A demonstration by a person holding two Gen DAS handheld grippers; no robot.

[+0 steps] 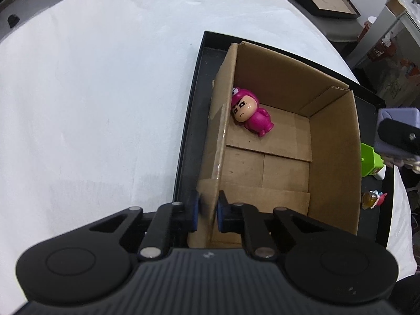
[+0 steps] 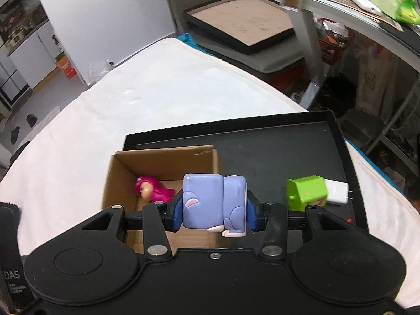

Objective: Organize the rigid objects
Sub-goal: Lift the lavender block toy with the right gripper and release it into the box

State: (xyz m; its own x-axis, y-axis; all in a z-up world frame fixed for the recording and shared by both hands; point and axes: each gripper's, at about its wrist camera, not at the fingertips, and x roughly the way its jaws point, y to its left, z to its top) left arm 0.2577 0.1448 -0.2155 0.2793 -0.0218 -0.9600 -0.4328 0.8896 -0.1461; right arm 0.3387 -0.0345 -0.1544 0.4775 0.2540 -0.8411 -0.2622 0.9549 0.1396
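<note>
Now your left gripper (image 1: 207, 214) points steeply down at the near left corner of the cardboard box (image 1: 333, 141), its blue fingers (image 1: 194, 215) clenched on the box's left wall, one pad outside and one inside. That box stands open-topped in the left part of a black tray (image 1: 187, 131), which lies on the white worktop (image 1: 92, 92). A pink figure (image 1: 250, 114) lies on its back on the box floor, its head close against the left wall near the far corner; the remaining floor is bare cardboard.

Your right gripper (image 2: 214, 216) tilts down and forward, and its fingers (image 2: 176, 216) are grasping a lilac block toy (image 2: 210, 199) from both sides. You hold that toy clear of the tray, above the box's right wall and near corner as the right wrist view shows it. Right of the box, on the dark tray floor, a green toy (image 2: 305, 191) lies touching a white charger (image 2: 337, 193); the left wrist view also shows a small amber figure (image 1: 371, 199) nearer to you. Beyond those, the tray's right half is open up to its raised rim. The worktop's edge curves away close behind the tray's far right corner, while wide white cloth spreads to the left.
</note>
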